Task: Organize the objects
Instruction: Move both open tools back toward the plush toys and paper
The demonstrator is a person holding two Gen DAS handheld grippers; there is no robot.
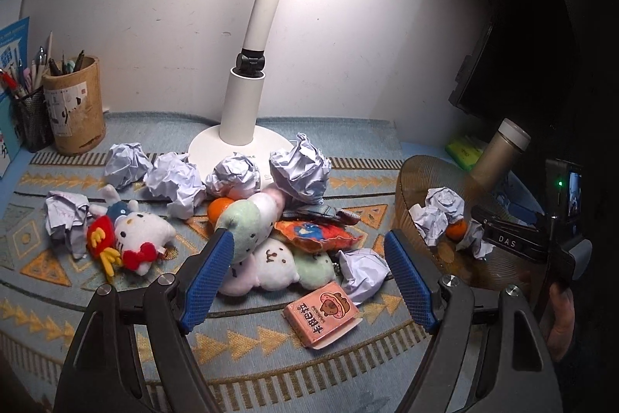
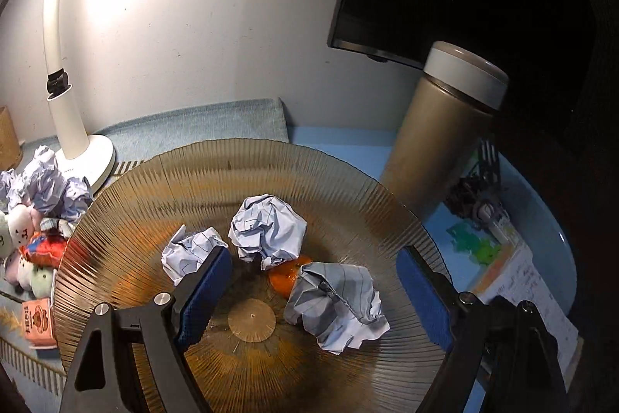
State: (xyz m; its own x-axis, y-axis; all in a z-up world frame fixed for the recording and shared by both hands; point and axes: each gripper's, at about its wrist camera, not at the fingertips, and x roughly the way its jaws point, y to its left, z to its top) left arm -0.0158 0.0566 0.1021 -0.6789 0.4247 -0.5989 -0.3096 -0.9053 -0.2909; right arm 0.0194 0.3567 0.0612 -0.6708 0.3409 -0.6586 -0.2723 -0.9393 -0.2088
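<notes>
The left gripper (image 1: 309,277), jaws apart and empty, hangs over the pile of plush toys (image 1: 267,250) and crumpled paper balls (image 1: 298,169) mid-mat. The right gripper (image 2: 313,300), jaws apart and empty, hangs over the ribbed amber glass bowl (image 2: 154,188) near the mat's right edge, which holds three paper wads (image 2: 267,231) and an orange (image 2: 284,277).

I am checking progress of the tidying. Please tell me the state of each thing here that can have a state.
Left tool: open, empty, above the toy pile.
Right tool: open, empty, over the bowl.
Amber bowl: holds three paper balls and an orange.
Orange in bowl: partly hidden by paper.
Desk lamp: on.
Thermos: lid on, upright.
Pink box: closed, lying flat.
Hello Kitty plush: lying down.
</notes>
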